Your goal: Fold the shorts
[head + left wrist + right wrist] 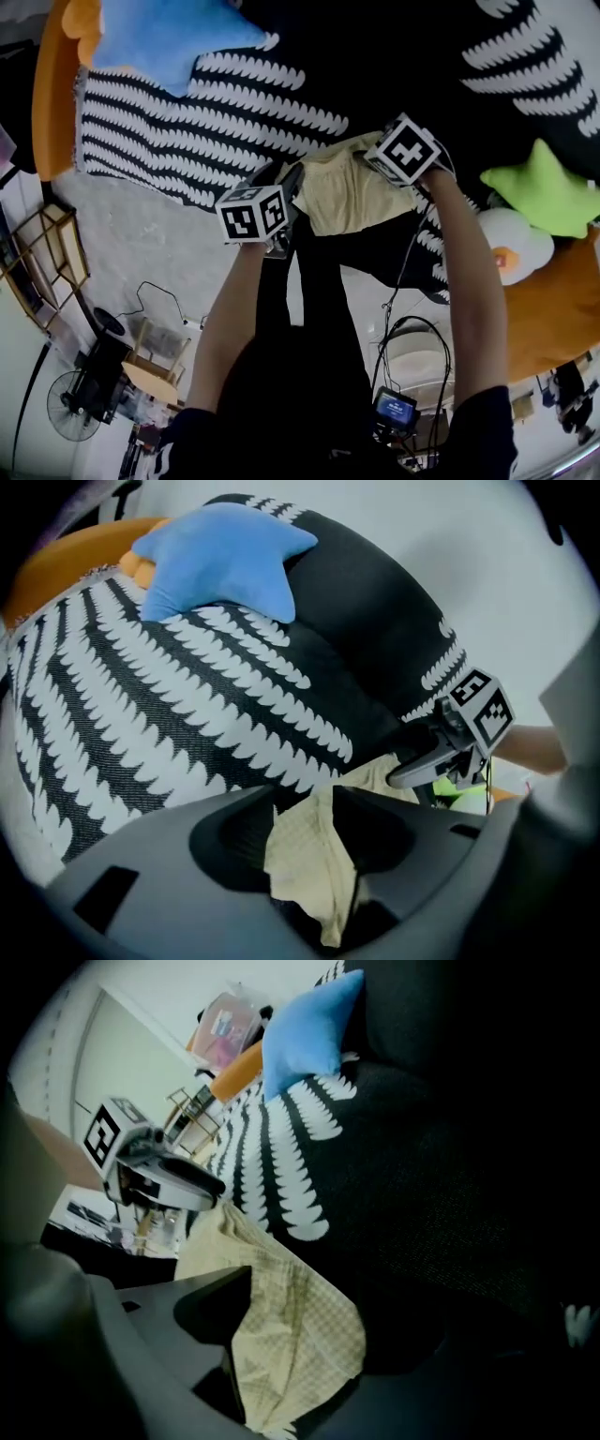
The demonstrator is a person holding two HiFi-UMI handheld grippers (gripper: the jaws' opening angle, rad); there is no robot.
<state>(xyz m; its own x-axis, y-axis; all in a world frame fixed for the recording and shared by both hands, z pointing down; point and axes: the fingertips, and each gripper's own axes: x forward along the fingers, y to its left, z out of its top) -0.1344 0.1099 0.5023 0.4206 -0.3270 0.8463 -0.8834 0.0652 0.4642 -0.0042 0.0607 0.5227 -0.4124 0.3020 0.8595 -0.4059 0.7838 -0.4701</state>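
Note:
The pale yellow shorts (352, 192) lie bunched on the black and white patterned bed cover (216, 112) at its near edge. My left gripper (284, 183) is at the shorts' left end and my right gripper (364, 159) at the right end, both pointing steeply down. In the left gripper view a fold of the shorts (314, 855) hangs loosely in the gap between the parted jaws, with the right gripper (412, 769) just beyond. In the right gripper view the shorts (291, 1321) lie the same way between spread jaws, with the left gripper (192, 1188) beyond.
A blue star pillow (169, 37) lies at the far left of the bed beside an orange cushion (52, 84). A green star pillow (544, 187), a white egg pillow (511, 246) and an orange cushion (553, 309) sit at the right. A fan (70, 405) and a stool (155, 361) stand on the floor.

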